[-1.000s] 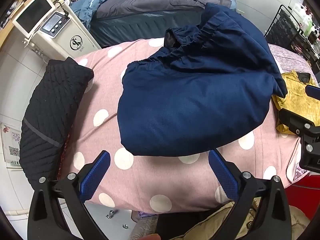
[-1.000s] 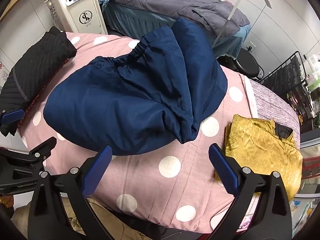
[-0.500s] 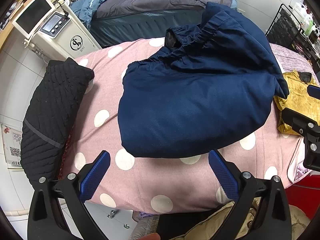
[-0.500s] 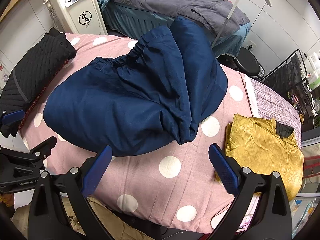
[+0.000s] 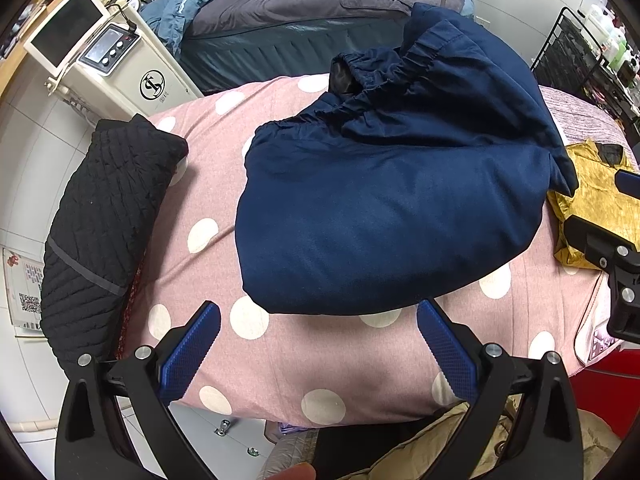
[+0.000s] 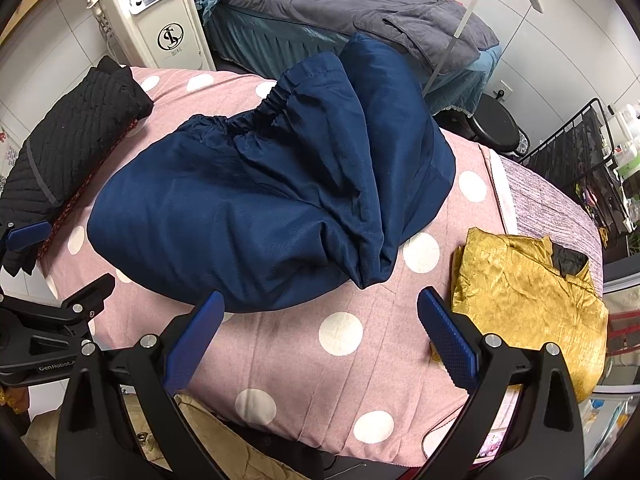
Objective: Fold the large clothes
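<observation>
1. Navy garment (image 5: 392,208) lies bunched mid-worktop on the pink polka-dot cover (image 5: 288,356); elastic gathered edge (image 5: 384,76) faces the far side, smooth rounded fold faces the near edge.
2. Left gripper (image 5: 318,344) hovers at the near edge just short of the garment's fold, jaws spread wide, nothing between them.
3. Right gripper (image 6: 320,336) is also at the near edge, jaws wide apart and empty; its left finger (image 6: 196,340) sits just beside the garment's near hem, contact unclear.
4. Black quilted garment (image 5: 104,216) lies along the cover's left side, apart from the navy one.
5. Gold shiny garment (image 6: 524,304) sits crumpled on the right, near the navy one but apart from it in the right view.
6. Beige machine (image 5: 116,64) and bed with grey bedding (image 6: 340,4) behind the worktop.
</observation>
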